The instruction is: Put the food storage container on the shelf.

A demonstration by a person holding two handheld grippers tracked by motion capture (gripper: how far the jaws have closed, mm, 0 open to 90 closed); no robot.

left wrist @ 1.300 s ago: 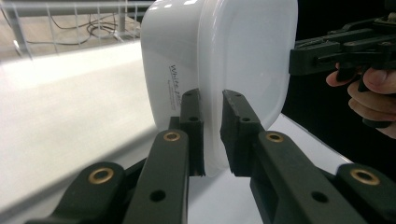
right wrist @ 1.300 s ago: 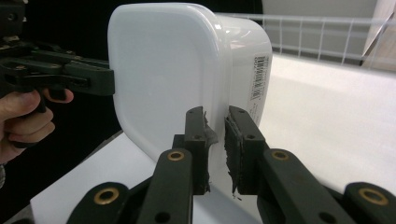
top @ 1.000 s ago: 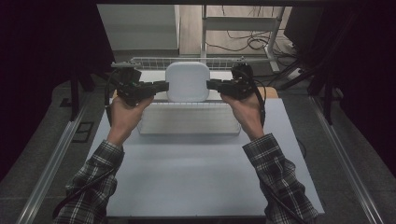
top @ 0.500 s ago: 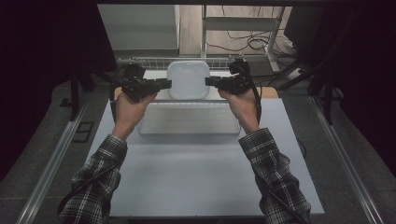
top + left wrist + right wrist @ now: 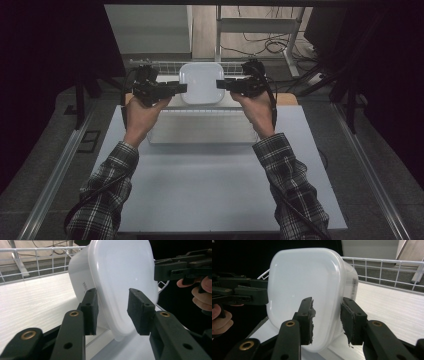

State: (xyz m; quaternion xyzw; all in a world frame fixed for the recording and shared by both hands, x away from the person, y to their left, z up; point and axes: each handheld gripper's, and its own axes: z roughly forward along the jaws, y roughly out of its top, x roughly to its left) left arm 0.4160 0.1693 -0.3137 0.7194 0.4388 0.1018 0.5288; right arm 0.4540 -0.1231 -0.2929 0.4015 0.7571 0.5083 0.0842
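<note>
A white lidded plastic container (image 5: 201,82) stands at the far end of a white wire-sided tray (image 5: 165,66). My left gripper (image 5: 183,88) is at its left edge and my right gripper (image 5: 219,84) at its right edge. In the left gripper view the container's rim (image 5: 117,290) lies between the pads of my left gripper (image 5: 112,311), with a gap on one side. In the right gripper view the rim (image 5: 307,280) likewise lies between the pads of my right gripper (image 5: 327,320). Both pairs of jaws have just been opening and neither presses on the container.
The tray's wire fence (image 5: 387,267) runs behind the container, and its pale floor (image 5: 37,295) spreads beside it. The tray sits on a white table top (image 5: 225,190) flanked by metal rails (image 5: 55,170). Cables lie on the floor beyond (image 5: 270,45).
Both hands have edged slightly farther from the person. The container stays between the two grippers at the far end of the tray.
</note>
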